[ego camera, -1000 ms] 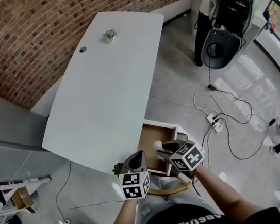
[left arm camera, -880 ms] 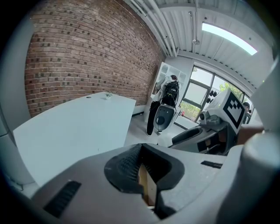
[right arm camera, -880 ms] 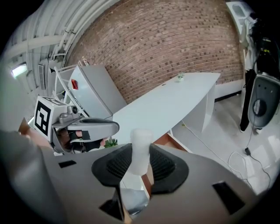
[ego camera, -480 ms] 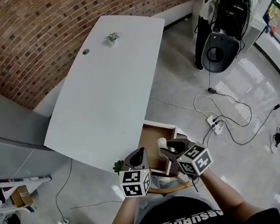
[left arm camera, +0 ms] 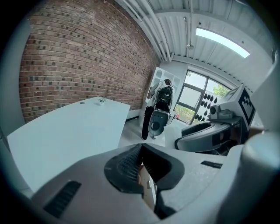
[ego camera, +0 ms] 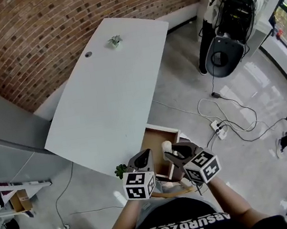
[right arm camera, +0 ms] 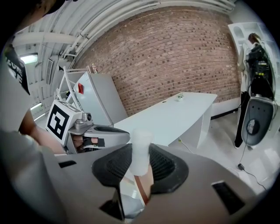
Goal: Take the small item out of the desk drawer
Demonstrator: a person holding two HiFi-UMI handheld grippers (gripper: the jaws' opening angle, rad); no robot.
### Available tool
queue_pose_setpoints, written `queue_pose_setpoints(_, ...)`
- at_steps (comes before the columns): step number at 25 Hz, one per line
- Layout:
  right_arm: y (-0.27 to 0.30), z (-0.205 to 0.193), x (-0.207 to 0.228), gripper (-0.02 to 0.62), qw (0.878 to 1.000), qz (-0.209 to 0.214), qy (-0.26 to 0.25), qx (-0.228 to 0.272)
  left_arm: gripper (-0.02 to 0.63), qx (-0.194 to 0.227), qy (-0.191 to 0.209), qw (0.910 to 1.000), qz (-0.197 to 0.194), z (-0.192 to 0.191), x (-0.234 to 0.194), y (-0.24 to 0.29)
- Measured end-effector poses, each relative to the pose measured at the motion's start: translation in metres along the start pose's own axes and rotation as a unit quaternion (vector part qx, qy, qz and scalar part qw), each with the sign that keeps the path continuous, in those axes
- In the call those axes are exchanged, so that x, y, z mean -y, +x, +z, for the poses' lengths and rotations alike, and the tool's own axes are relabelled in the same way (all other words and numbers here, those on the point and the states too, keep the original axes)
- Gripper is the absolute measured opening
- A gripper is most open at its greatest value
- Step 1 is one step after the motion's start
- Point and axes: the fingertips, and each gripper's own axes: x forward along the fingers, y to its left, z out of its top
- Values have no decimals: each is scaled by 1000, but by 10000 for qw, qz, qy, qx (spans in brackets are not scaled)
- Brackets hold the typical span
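The desk drawer (ego camera: pixel 163 130) stands pulled out below the white desk (ego camera: pixel 107 84), its wooden inside showing. My right gripper (ego camera: pixel 172 154) hovers over it, shut on a small white cylinder (ego camera: pixel 166 146). In the right gripper view the cylinder (right arm camera: pixel 141 151) stands upright between the dark ribbed pads (right arm camera: pixel 162 165) of the right gripper (right arm camera: pixel 141 162). My left gripper (ego camera: pixel 143 158) is beside it at the desk's near edge, shut and holding nothing. In the left gripper view the left gripper (left arm camera: pixel 141 154) shows only a thin slit between its pads.
A tiny potted plant (ego camera: pixel 114 40) and a cable hole (ego camera: pixel 88 54) are at the desk's far end. A green sprig (ego camera: pixel 121 171) sits by the near corner. An office chair (ego camera: pixel 223 54), cables and a power strip (ego camera: pixel 217 126) occupy the floor to the right. A brick wall runs behind.
The right gripper has risen above the drawer with the white cylinder still in its jaws. The left gripper has also come up a little.
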Motion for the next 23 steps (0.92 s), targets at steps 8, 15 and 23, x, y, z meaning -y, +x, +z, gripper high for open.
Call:
queue_pose_setpoints(8, -6, 4, 0, 121, 9999, -99, -7, 62, 6, 2, 86, 9999, -109, 7, 5, 2)
queue_pose_setpoints(15, -6, 5, -2, 121, 9999, -148, -26, 78, 6, -9, 94, 9999, -131, 5, 4, 1)
queue_pose_setpoints(23, -3, 6, -1, 121, 9998, -204, -48, 55, 6, -48, 102, 9998, -144, 4, -1, 2)
